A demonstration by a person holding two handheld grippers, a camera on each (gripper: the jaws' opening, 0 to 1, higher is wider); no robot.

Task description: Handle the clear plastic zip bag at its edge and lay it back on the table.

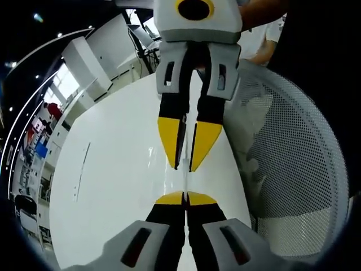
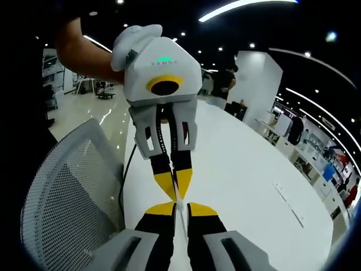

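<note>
- Nearest in the left gripper view, the left gripper [image 1: 185,196] has its yellow-tipped jaws pressed together on a thin, almost edge-on sheet, which I take to be the clear plastic zip bag [image 1: 185,179].
- Nearest in the right gripper view, the right gripper [image 2: 179,206] looks likewise clamped on that thin edge, its yellow tips meeting around a pale line that runs up between the two tools.
- Each gripper faces the other, tips close but not touching, so the bag edge is stretched in the short gap between them, held above the white tabletop [image 1: 113,186] rather than lying on it.
- Being clear and seen edge-on, the rest of the bag is hard to make out; I cannot tell how much hangs below.
- Risk: both grips sit on a narrow strip of slick film, so pulling the hands apart could slip the edge out of one pair of jaws, or strain the zip seam.
- Risk: releasing one side early would let the bag swing and land folded instead of flat.
- Beside the tabletop stands a white mesh chair back [image 1: 293,169].
- Farther off lie a showroom floor, shelves and ceiling lights.
</note>
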